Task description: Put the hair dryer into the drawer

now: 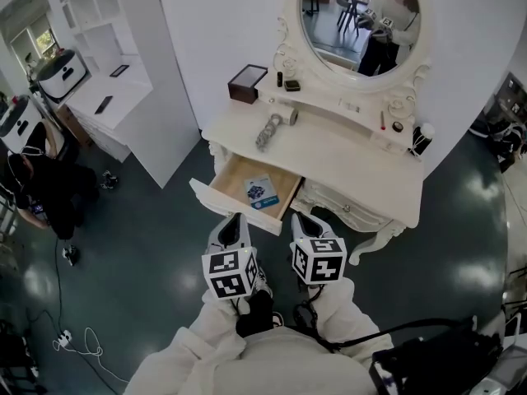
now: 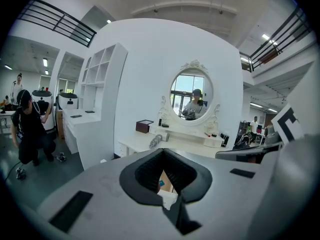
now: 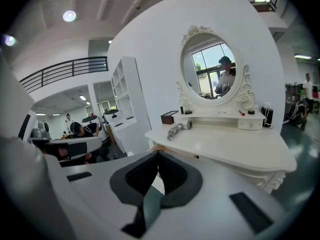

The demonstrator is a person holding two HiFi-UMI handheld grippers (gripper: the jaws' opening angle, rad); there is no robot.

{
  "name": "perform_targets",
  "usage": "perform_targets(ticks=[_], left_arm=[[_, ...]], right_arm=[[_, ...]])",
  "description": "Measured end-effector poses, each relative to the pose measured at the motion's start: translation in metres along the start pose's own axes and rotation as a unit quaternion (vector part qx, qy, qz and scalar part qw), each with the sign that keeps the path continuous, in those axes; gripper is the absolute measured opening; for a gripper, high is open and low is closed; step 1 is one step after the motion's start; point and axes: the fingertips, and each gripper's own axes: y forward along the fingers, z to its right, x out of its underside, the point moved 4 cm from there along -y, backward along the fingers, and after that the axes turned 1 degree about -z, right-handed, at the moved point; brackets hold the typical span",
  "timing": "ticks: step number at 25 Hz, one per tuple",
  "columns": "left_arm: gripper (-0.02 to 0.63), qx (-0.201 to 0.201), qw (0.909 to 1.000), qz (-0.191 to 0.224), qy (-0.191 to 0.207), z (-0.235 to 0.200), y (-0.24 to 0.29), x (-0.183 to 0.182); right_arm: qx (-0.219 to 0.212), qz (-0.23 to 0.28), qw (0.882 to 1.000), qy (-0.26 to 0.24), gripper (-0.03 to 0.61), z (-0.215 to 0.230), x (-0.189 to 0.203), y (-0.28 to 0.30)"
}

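Two hand-held grippers sit low in the head view, side by side. The left hand-held gripper (image 1: 233, 220) and the right hand-held gripper (image 1: 303, 220) both have their jaws closed together and hold nothing. At 12 o'clock from them the drawer (image 1: 232, 181) stands open with a small blue packet (image 1: 260, 190) inside. The hair dryer (image 1: 274, 127) lies on the white worktop (image 1: 346, 159), at 12 o'clock from the drawer.

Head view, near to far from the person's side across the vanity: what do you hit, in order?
Open drawer → hair dryer → raised shelf → oval mirror
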Motion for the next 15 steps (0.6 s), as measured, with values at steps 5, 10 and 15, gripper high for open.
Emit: perform_targets(ticks=[5,10,15], left_arm=[[0.006,-0.006,1.0,-0.002,-0.007,-0.011,0.02,-0.002],[0.006,-0.006,0.9999,-0.001,-0.012,-0.023,0.042,-0.01],[0.006,-0.004,0.9999,0.005,-0.016,-0.031,0.069,-0.025]], right_arm=[[-0.003,-0.008,1.0,-0.005,0.061,0.001,-0.004,0.022],[-0.004,-0.01,1.0,-0.013,0.061,0.002,-0.019,0.046],[-0.002,-0.011,1.0,-0.016,0.061,0.008,-0.036,0.069]])
